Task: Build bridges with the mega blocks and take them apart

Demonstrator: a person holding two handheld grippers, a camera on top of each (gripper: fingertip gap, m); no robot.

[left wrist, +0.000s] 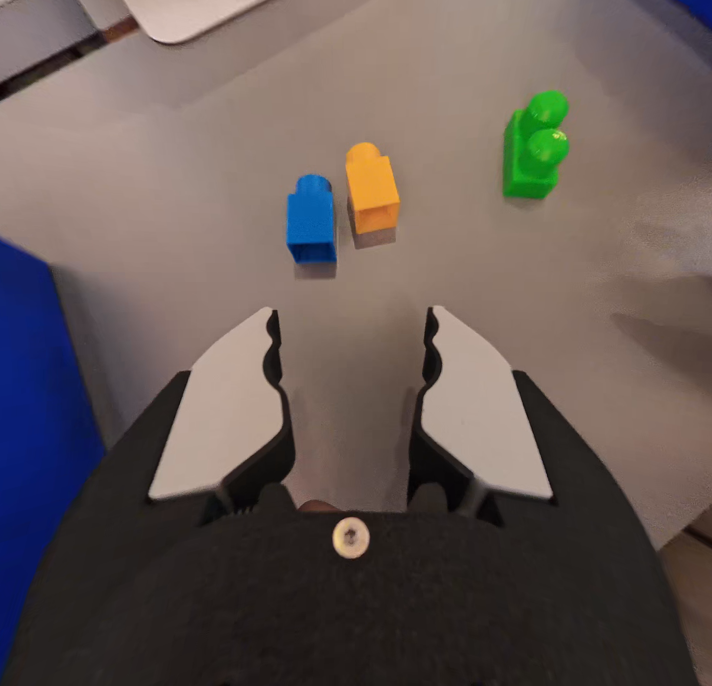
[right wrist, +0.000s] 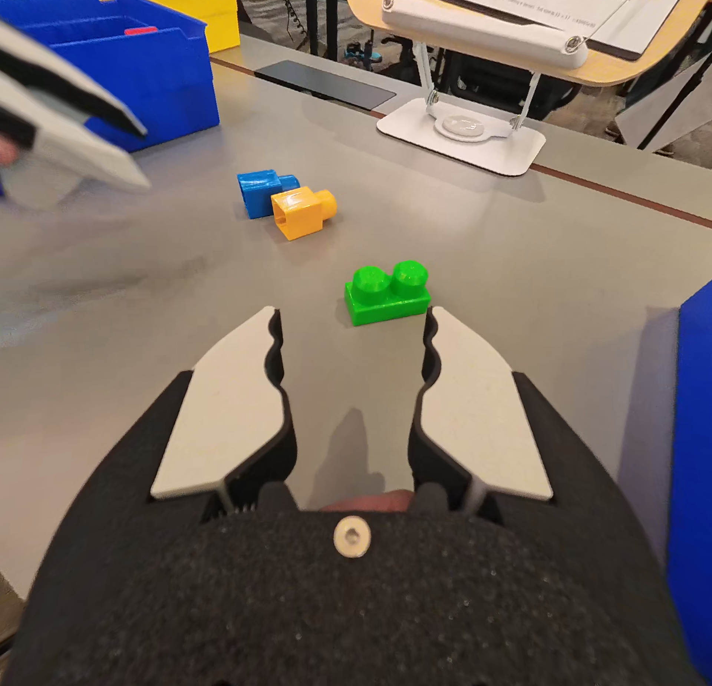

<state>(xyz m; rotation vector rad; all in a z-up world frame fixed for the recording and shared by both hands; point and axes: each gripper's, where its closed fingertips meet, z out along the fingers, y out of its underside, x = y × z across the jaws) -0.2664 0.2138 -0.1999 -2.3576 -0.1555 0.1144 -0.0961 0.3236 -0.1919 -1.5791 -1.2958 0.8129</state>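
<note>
On the grey table (right wrist: 501,267), reading from left to right in the right wrist view: lying on its side, blue block (right wrist: 259,192) with one stud; touching or just beside it, orange block (right wrist: 298,213), also tipped over and single-studded; sitting upright nearer the camera, green block (right wrist: 387,298) with two studs; counting three loose blocks, one of each colour, nothing yet stacked. Hovering at far left, left gripper (right wrist: 135,155), blurred, its fingers looking parted there; showing wide open and empty in its own view, left gripper (left wrist: 351,315) pointing toward the blue and orange pair. Standing wide open and empty too, right gripper (right wrist: 351,315), just short of the green block. Judging the blocks as light, rigid, smooth hollow plastic, likely slipping if pinched on the rounded studs; better squeezing the flat side walls; needing to right the fallen two before bridging them with the green.
</note>
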